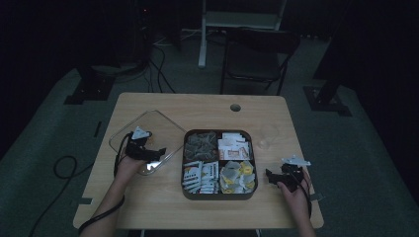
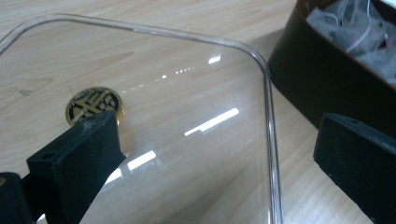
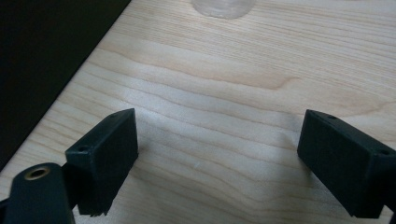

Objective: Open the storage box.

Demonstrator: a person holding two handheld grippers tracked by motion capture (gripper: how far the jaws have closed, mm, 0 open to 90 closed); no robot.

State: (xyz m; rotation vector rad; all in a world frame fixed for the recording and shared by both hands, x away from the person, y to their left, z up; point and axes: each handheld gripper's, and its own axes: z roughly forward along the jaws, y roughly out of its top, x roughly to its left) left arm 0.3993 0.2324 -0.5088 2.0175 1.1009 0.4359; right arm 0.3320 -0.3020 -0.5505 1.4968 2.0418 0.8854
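L gripper (image 2: pixel 210 154) released, jaws wide over clear lid (image 2: pixel 187 93), which lies flat on table (image 1: pixel 207 101) left of tea-bag box (image 1: pixel 218 195). I judge lid step done; next I back L off. R gripper (image 3: pixel 217 154) released, idle.

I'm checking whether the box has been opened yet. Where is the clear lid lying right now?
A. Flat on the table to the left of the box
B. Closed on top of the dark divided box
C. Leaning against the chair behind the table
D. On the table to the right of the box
A: the clear lid lies flat on the wooden table left of the dark divided box, whose packets sit uncovered.
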